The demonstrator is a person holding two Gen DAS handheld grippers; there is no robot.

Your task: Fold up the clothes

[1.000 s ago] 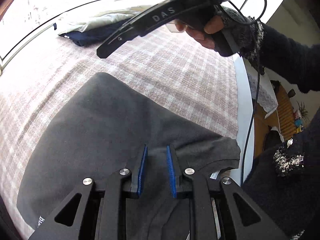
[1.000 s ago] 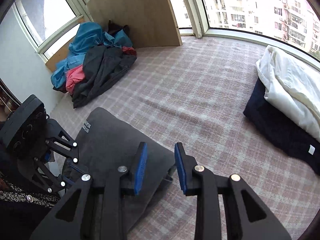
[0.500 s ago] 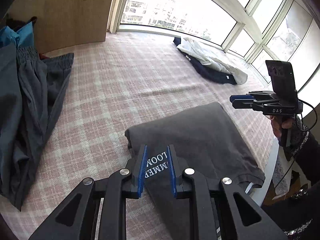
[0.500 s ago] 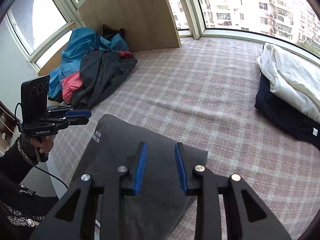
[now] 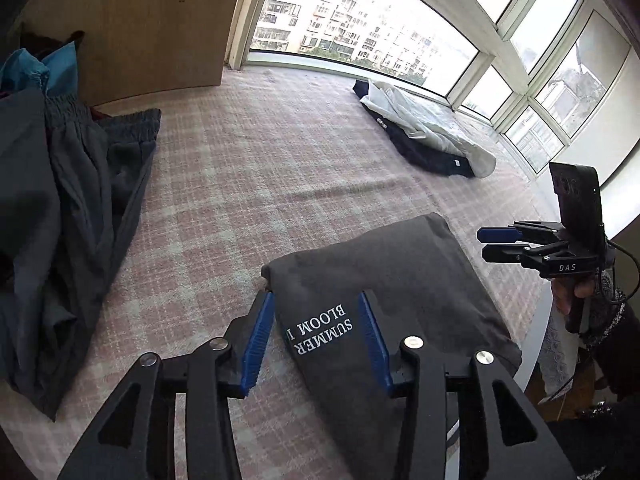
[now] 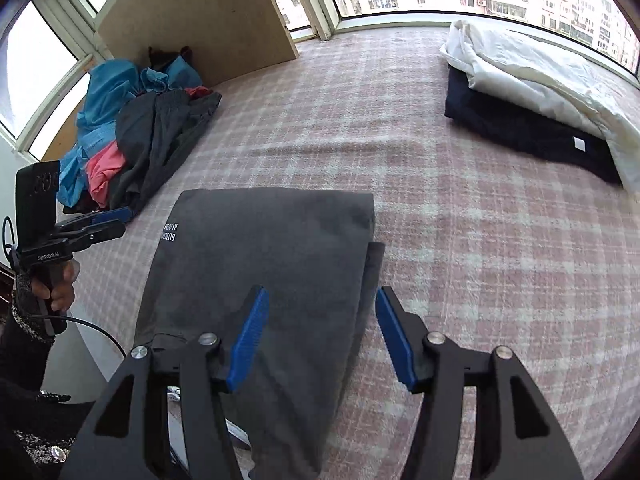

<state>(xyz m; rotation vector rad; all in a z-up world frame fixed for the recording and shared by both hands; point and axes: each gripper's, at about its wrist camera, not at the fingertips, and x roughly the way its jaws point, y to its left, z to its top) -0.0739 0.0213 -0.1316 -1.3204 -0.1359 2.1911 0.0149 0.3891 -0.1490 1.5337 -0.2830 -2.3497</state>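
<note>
The grey shirt (image 6: 260, 280) lies folded at the near edge of the plaid blanket (image 6: 460, 240); left gripper (image 5: 316, 332) and right gripper (image 6: 320, 336) hover above it, jaws opening, clamping nothing; grip both near corners evenly before the next fold; fabric soft, matte, rectangular, white lettering at its left edge.

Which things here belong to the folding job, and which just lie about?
In the job: folded grey shirt; left gripper and right gripper, jaws opening over it.
Lying about: unfolded clothes heap; white and navy stack; plaid blanket.
</note>
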